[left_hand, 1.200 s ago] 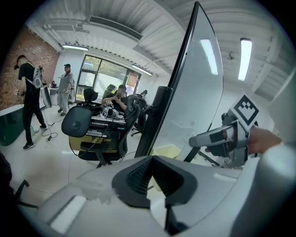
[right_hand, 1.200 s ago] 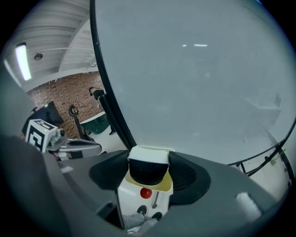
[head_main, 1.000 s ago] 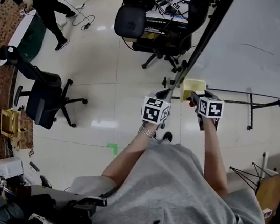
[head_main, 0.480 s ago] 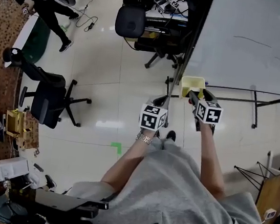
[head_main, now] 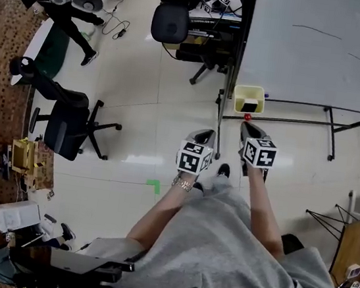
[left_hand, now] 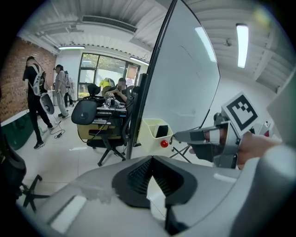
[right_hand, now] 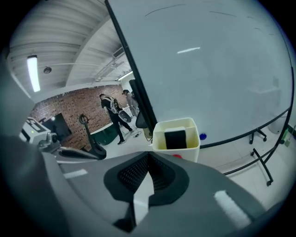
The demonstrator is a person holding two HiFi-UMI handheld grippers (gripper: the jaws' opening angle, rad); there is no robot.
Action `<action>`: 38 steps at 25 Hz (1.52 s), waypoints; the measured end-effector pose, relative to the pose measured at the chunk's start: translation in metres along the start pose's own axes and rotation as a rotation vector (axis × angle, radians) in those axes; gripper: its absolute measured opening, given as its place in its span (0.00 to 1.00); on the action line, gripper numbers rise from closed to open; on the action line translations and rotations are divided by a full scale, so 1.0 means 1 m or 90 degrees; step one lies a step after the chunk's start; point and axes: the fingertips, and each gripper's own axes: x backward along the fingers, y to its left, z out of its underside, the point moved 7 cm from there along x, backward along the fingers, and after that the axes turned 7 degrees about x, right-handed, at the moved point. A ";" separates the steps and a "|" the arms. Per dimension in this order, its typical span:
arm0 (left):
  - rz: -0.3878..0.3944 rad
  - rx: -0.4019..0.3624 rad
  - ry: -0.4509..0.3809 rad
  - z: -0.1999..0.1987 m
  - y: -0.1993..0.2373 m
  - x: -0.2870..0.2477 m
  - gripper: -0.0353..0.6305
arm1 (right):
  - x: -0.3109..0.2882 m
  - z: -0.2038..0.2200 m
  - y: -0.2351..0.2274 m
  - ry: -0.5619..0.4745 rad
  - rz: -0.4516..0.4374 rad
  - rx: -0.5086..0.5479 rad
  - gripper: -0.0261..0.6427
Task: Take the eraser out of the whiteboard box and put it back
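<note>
- Whiteboard box [right_hand: 193,139]: pale yellow, mounted at the lower corner of the whiteboard [head_main: 313,46].
- Eraser [right_hand: 175,139]: black, standing upright inside the box.
- Right gripper [head_main: 247,127]: near the box but clear of it, fingers pressed together, nothing between them.
- Left gripper [head_main: 206,134]: farther from the box, off to its side, fingers likewise closed tip to tip, empty.

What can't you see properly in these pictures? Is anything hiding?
- The eraser: in the right gripper view, its lower part is hidden by the front wall of the box.
- The red round thing: in the right gripper view, it is mostly hidden behind the shut right gripper.
- The whiteboard: in the head view, it is cut off by the top and right edges, and its marks are too faint to read.
</note>
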 end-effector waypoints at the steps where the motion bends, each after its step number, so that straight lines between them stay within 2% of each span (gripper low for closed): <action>1: 0.005 -0.007 -0.009 -0.002 0.000 0.006 0.06 | 0.000 0.005 0.012 0.014 -0.003 0.007 0.04; 4: 0.025 -0.024 -0.034 -0.001 -0.010 0.026 0.06 | 0.004 0.018 0.049 0.048 -0.019 0.020 0.04; 8: 0.049 -0.024 -0.038 0.015 -0.020 0.050 0.06 | 0.016 0.033 0.097 0.060 -0.048 -0.003 0.04; 12: 0.060 -0.015 -0.035 0.029 -0.021 0.063 0.06 | 0.028 0.047 0.119 0.084 -0.020 0.003 0.04; 16: 0.065 -0.018 -0.031 0.034 -0.030 0.068 0.06 | 0.038 0.046 0.118 0.065 -0.018 -0.006 0.04; 21: 0.061 -0.022 -0.026 0.022 -0.038 0.067 0.06 | 0.045 0.032 0.113 0.073 -0.006 0.012 0.04; 24: 0.066 -0.031 -0.039 0.011 -0.045 0.064 0.06 | 0.052 0.027 0.116 0.057 -0.014 0.009 0.04; 31: 0.075 -0.047 -0.057 0.002 -0.067 0.051 0.06 | 0.063 0.039 0.103 0.075 -0.026 0.022 0.04; 34: 0.069 -0.049 -0.073 -0.003 -0.072 0.049 0.06 | 0.066 0.031 0.098 0.067 -0.016 0.041 0.04; 38: 0.057 -0.056 -0.083 -0.005 -0.075 0.049 0.06 | 0.067 0.028 0.093 0.051 -0.037 0.022 0.04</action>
